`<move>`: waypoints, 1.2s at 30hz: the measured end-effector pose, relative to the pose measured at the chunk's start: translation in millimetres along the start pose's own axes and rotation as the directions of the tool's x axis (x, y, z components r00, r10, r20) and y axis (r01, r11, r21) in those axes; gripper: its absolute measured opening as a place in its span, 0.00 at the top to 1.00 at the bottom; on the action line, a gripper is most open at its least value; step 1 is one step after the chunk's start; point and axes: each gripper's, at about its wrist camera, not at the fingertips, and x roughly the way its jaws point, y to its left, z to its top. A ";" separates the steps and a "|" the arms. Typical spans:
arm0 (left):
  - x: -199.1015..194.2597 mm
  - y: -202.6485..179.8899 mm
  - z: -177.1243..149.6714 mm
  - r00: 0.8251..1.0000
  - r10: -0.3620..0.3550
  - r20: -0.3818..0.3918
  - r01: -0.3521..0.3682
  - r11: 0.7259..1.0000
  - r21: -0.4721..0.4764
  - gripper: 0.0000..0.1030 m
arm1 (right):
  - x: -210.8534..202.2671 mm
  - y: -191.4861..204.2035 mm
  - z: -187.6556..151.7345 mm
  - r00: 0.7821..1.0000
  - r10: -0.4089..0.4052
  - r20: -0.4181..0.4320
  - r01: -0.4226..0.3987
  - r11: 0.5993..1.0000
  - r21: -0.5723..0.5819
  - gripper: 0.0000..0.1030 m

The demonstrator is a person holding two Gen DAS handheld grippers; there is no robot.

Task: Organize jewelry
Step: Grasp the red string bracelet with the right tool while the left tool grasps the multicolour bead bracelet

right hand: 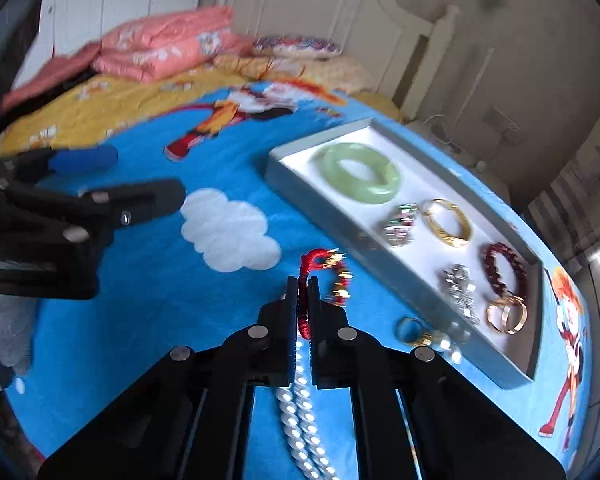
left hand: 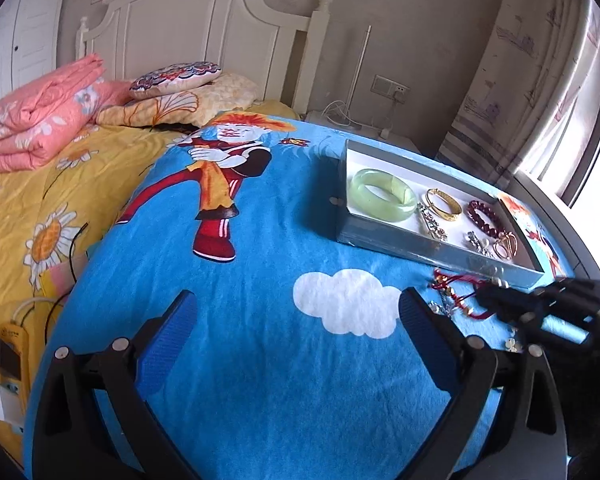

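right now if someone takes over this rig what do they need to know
Left gripper: open, empty, over the blue blanket.
Right gripper: shut on the red cord bracelet, at blanket level.
In the tray: jade bangle, gold bangle, dark red bracelet, brooches, rings.
Left outside: red cord bracelet, pearl strand, small pieces beside the tray.

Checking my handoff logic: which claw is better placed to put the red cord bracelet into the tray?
Right. The right claw is shut on the red cord bracelet beside the tray; the left claw is open, holding nothing.
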 end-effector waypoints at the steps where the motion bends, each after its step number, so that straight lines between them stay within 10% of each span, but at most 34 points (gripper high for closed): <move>1: -0.1 -2.4 -0.5 1.000 -0.008 0.000 0.008 1.000 0.013 0.04 | -9.0 -13.9 -5.3 1.000 0.001 0.021 -0.002 0.999 0.047 0.96; 7: -2.3 -24.7 -6.0 0.994 -0.105 -0.026 0.108 0.987 0.115 0.04 | -49.4 -87.0 -55.8 0.997 -0.001 0.077 -0.021 0.958 0.286 0.96; 12: -4.9 -69.3 -19.1 0.955 -0.263 -0.138 0.289 0.930 0.225 0.04 | -65.0 -116.6 -101.6 0.997 -0.025 0.075 -0.008 0.913 0.407 0.96; 23: 2.0 -190.9 -69.2 0.924 -0.261 -0.279 0.380 0.705 0.599 0.04 | -95.9 -168.0 -156.2 0.987 -0.099 0.125 0.007 0.810 0.587 0.96; 30: 36.1 -202.8 -33.4 0.907 -0.260 -0.331 0.395 0.798 0.456 0.08 | -98.1 -168.7 -158.6 0.984 -0.098 0.151 -0.008 0.813 0.582 0.96; 36: 68.4 -213.2 -19.5 0.914 -0.217 -0.342 0.351 0.846 0.401 0.56 | -100.4 -169.9 -161.3 0.982 -0.085 0.171 -0.032 0.810 0.586 0.96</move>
